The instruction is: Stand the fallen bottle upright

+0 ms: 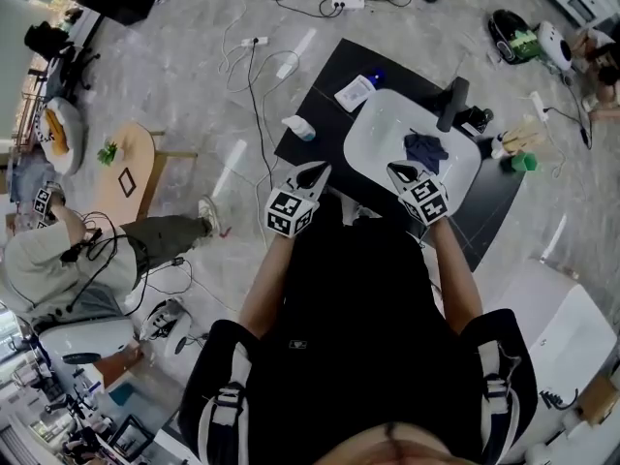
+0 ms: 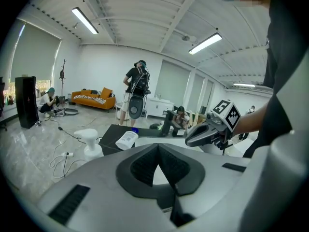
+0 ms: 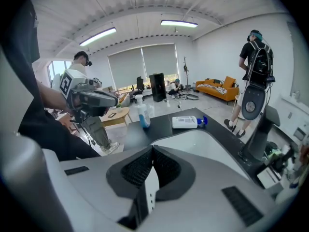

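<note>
**Black counter, white bottle lying flat, both grippers clenched on nothing**

Black is covering the counter, the biggest thing in front of the person, and a white board with rounded corners is lying on top of it.

The person is holding the left gripper over the counter's near side, just left of the board. Its jaws are pressing together at the tips with nothing between them.

The right gripper is hanging over the board's near edge. Its jaws are also meeting at the tips and carrying nothing.

The fallen bottle is white with a blue cap. It is lying on its side on the bare counter, just past the board's far left corner and apart from both grippers. In the right gripper view the bottle is pointing its cap to the right.

A spray bottle is standing upright near the counter's left edge, apart from the fallen bottle.

A dark blue cloth is sitting crumpled on the board, near the right gripper's tip.
</note>
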The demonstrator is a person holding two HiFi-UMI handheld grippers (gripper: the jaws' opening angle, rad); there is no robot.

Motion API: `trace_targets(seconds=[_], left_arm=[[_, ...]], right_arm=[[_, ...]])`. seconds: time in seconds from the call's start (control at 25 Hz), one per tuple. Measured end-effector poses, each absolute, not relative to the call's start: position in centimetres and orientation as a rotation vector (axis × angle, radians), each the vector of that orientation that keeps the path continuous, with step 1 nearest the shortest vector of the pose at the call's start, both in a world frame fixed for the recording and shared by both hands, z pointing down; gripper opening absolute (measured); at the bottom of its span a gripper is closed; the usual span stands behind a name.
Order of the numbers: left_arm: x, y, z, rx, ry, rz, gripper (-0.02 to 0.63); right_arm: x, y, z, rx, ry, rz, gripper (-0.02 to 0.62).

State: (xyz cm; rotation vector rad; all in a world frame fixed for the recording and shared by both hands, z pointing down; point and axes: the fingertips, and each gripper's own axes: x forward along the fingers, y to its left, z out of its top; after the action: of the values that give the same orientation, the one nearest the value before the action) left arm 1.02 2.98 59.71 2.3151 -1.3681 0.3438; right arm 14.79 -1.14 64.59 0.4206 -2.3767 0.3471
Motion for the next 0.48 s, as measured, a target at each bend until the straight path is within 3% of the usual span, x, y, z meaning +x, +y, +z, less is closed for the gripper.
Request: trace_targets(seconds=[0.48], left_arm=[[-3.6,-1.6,55.3,2.471,-1.269,0.297,0.014]], right_arm=[[14.0,-8.5,61.0,0.705,-2.344,0.31,0.06]])
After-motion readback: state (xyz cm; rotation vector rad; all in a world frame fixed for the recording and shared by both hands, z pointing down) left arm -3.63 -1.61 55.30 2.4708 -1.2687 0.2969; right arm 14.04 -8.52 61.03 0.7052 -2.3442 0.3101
